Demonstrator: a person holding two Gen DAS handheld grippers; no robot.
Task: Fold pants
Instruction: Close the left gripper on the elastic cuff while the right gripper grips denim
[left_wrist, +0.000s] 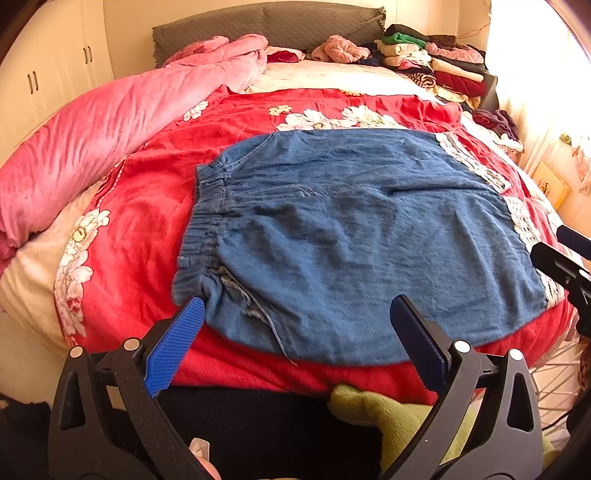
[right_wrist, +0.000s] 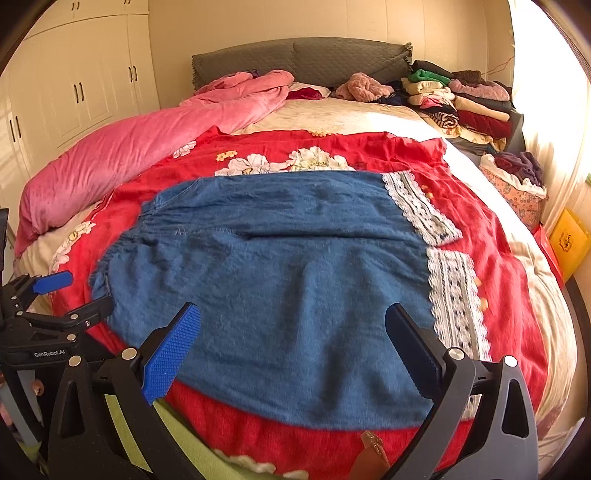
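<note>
Left claw (left_wrist: 295, 314): released, hovering at the waistband corner.
Right claw (right_wrist: 293, 321): released, empty.
Pants (right_wrist: 277, 277): flat on the bed, unfolded.
Next: likely pinch near edge.

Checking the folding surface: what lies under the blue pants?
The pants lie flat on a red flowered blanket, visible all around them. Whatever is directly beneath the denim is covered.

Each hand-held gripper (left_wrist: 295, 317) (right_wrist: 293, 321) has black arms, silver screws, blue ribbed pads (right_wrist: 168, 356).
</note>
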